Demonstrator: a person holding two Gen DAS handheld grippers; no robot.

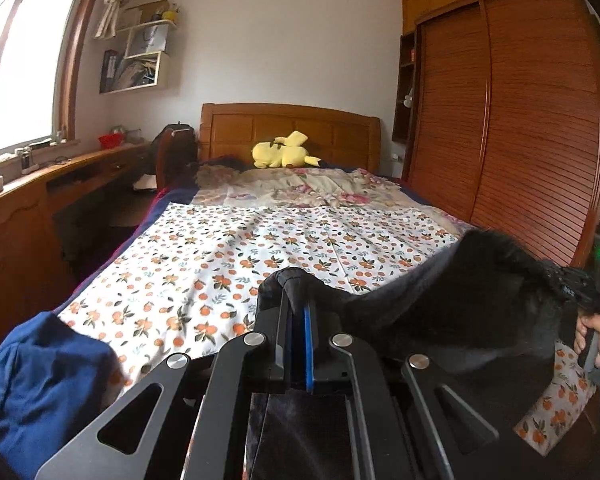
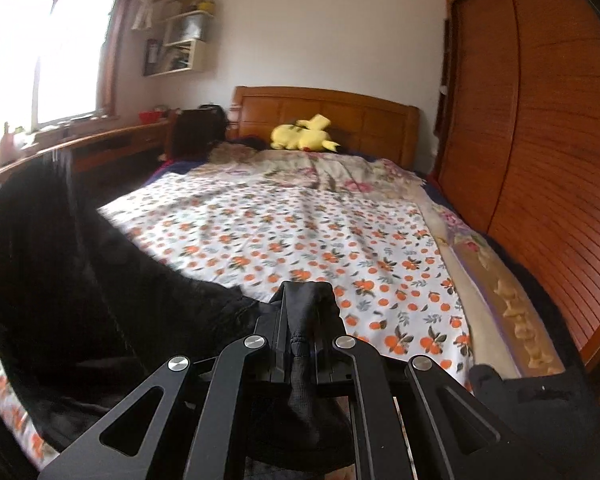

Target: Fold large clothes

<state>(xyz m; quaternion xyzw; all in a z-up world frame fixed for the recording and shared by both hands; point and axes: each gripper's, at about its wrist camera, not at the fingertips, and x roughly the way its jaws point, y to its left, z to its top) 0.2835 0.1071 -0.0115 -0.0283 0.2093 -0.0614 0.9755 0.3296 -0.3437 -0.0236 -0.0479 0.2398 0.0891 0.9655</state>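
A large black garment [image 1: 472, 304] hangs between my two grippers above the foot of the bed. My left gripper [image 1: 300, 300] is shut on one edge of it; black cloth bulges over the fingertips. My right gripper [image 2: 304, 304] is shut on another edge of the same garment [image 2: 60, 264], which sags to the left in the right wrist view. In the left wrist view the person's hand [image 1: 596, 336] on the right gripper shows at the far right. The bed [image 1: 236, 248] under the garment has a white sheet with an orange print.
A blue garment [image 1: 40, 384] lies at the bed's near left corner. A yellow plush toy [image 1: 284, 152] sits by the wooden headboard [image 2: 324, 108]. A wooden wardrobe [image 1: 508, 120] runs along the right side, a desk [image 1: 40, 184] under the window along the left.
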